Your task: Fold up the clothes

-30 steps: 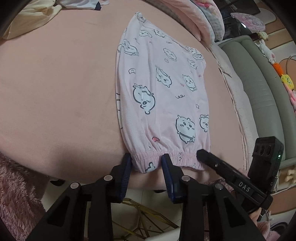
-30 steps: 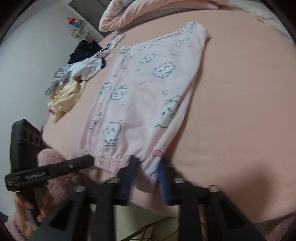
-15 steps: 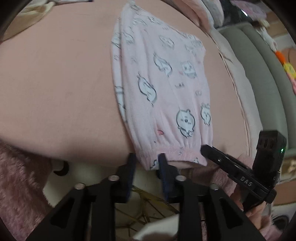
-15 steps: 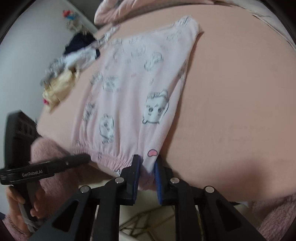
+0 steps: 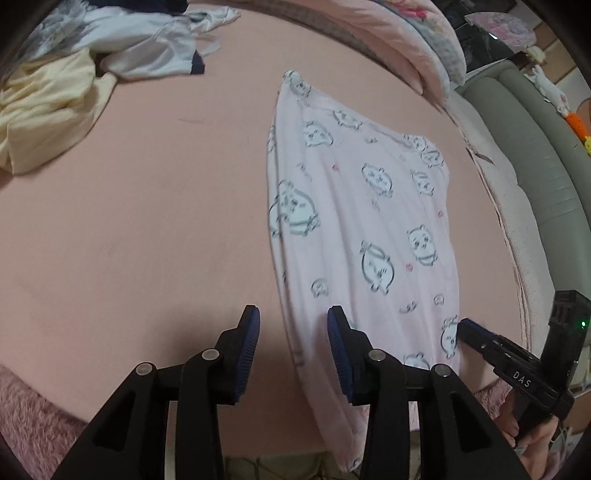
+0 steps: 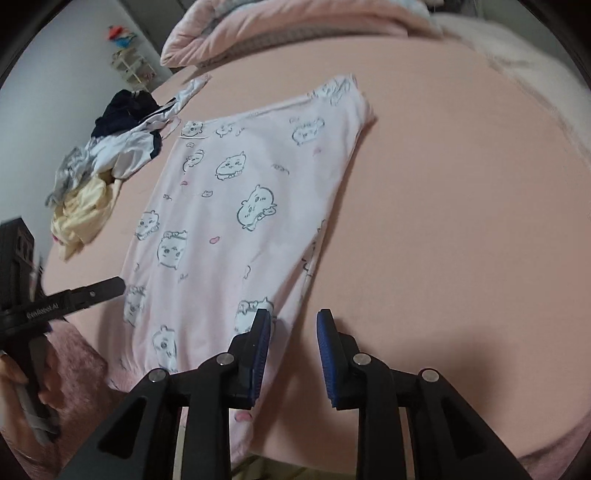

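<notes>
Pink garment (image 5: 362,221) lay flat on the bed (image 5: 147,221), probably only half folded.
Both grippers, left (image 5: 293,332) and right (image 6: 293,332), had fingers apart, holding nothing; more folds remained.

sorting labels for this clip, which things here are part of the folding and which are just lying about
In the job: pink cartoon-print pyjama bottoms, left gripper, right gripper, both with jaws open.

Lying about: pile of unfolded clothes, pink quilt, grey-green headboard.

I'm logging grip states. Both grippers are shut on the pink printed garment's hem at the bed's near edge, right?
No. Both wrist views show the left gripper and right gripper open, gripping nothing. The pink printed garment does lie at the bed's near edge.
</notes>
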